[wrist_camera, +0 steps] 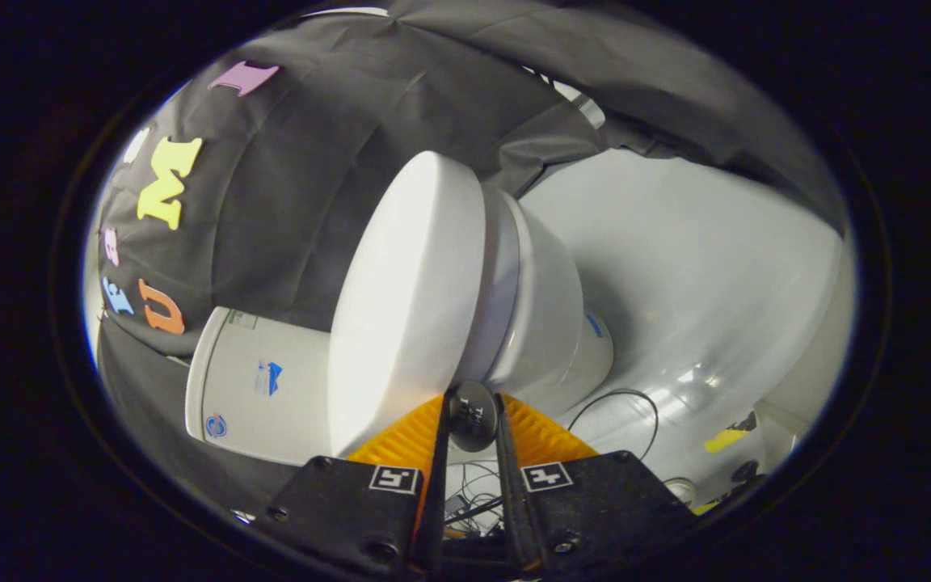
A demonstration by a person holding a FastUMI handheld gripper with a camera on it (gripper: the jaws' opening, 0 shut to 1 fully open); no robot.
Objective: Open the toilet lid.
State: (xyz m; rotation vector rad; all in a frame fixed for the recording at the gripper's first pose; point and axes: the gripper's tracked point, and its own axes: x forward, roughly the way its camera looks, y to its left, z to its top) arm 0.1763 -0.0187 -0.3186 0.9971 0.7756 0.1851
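The view is rolled on its side. A white toilet stands on a pale floor, its big oval lid (409, 299) lying down against the seat (499, 275) and bowl (550, 315). The tank (259, 384) sits behind the lid against the black cloth wall. A small dark round knob (472, 416) sits at the lid's front edge. My gripper (472, 404) is at that edge, its two fingers drawn close together with the knob pinched between them, one finger on each side.
The pale floor (716, 275) stretches beyond the bowl. A thin black cable (619, 396) loops on it beside the toilet base, with more cables under my fingers. A yellow strip (724, 439) and small dark items lie farther off. Black cloth wall (288, 186) hangs behind the tank.
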